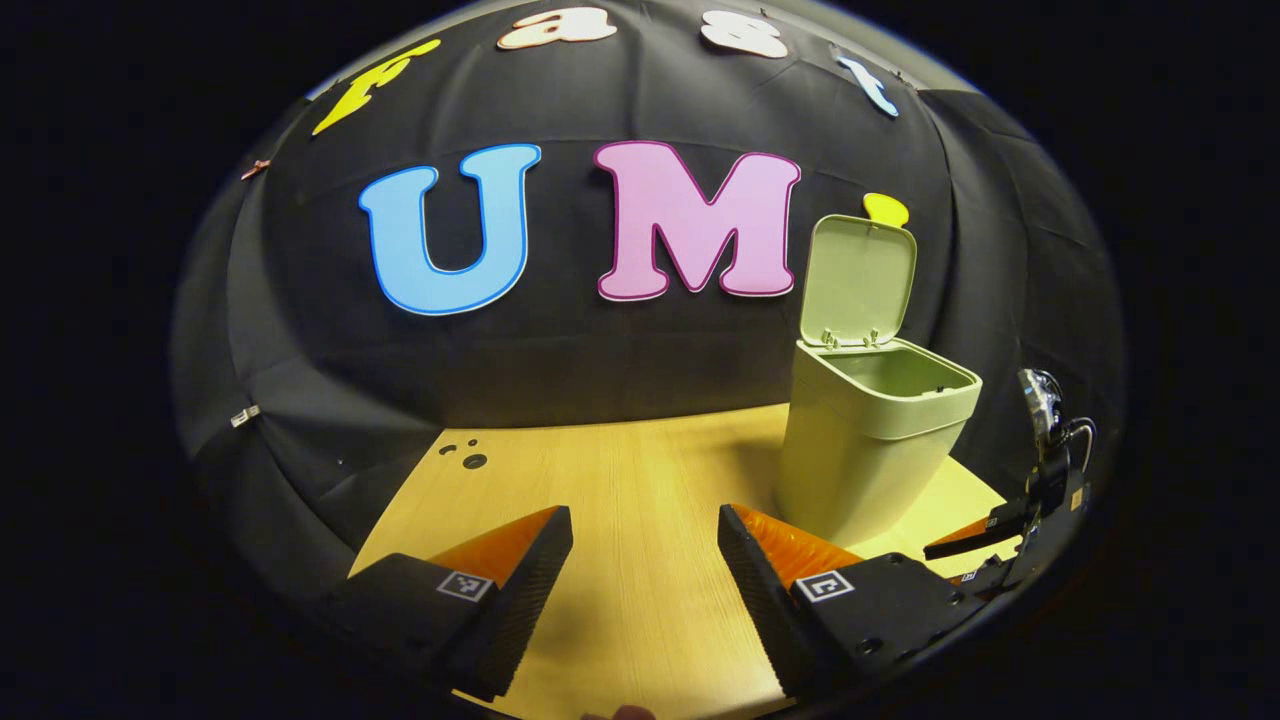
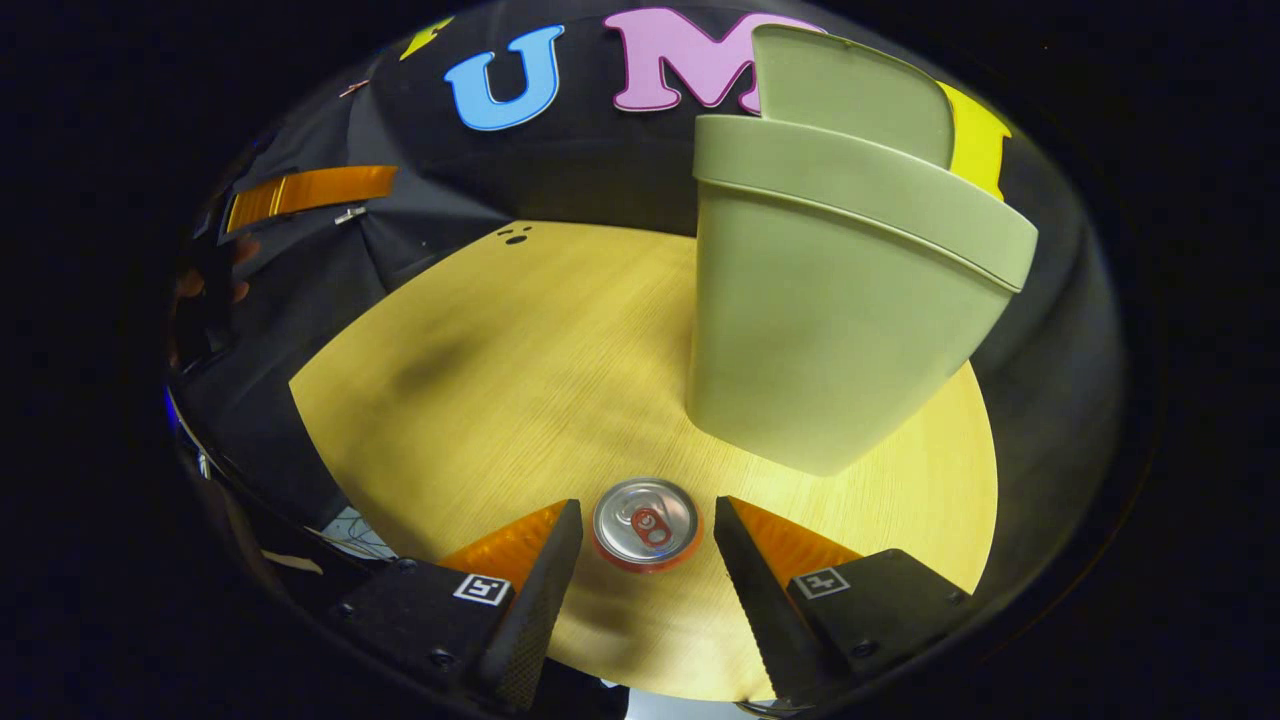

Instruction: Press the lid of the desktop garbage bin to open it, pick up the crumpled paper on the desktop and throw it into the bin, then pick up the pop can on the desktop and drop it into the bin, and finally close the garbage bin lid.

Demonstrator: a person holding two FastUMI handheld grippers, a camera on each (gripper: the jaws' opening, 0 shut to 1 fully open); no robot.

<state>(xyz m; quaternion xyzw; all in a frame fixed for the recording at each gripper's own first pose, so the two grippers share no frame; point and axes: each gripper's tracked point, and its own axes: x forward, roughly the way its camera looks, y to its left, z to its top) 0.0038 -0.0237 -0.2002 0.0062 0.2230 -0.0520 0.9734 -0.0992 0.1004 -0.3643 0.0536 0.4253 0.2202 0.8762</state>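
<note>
Bin: the green garbage bin [image 1: 872,440] stands on the wooden desktop [image 1: 640,480] at about 3 o'clock in the left gripper view, its rim open to the air; in the right gripper view it looms large at 1 o'clock [image 2: 830,310]
Lid: the lid [image 1: 858,282] is swung up and stands nearly upright behind the bin's mouth, hinged at the back edge
Inside of bin: from the left gripper view part of the inner wall shows; I cannot tell what lies at the bottom
Pop can: the pop can [image 2: 646,523] stands upright on the desktop at 6 o'clock in the right gripper view, top and pull tab facing the camera, just in front of the bin's base and apart from it
Right gripper: the right gripper [image 2: 648,530] is spread wide with the can between its two fingers — a gap shows on either side, neither finger pressing on it; in the left gripper view it shows low at 4 o'clock beside the bin [image 1: 1000,535]
Left gripper: the left gripper [image 1: 645,545] hangs over bare desktop with its fingers wide apart, nothing between them — the bin sits off to its 2 o'clock side
</note>
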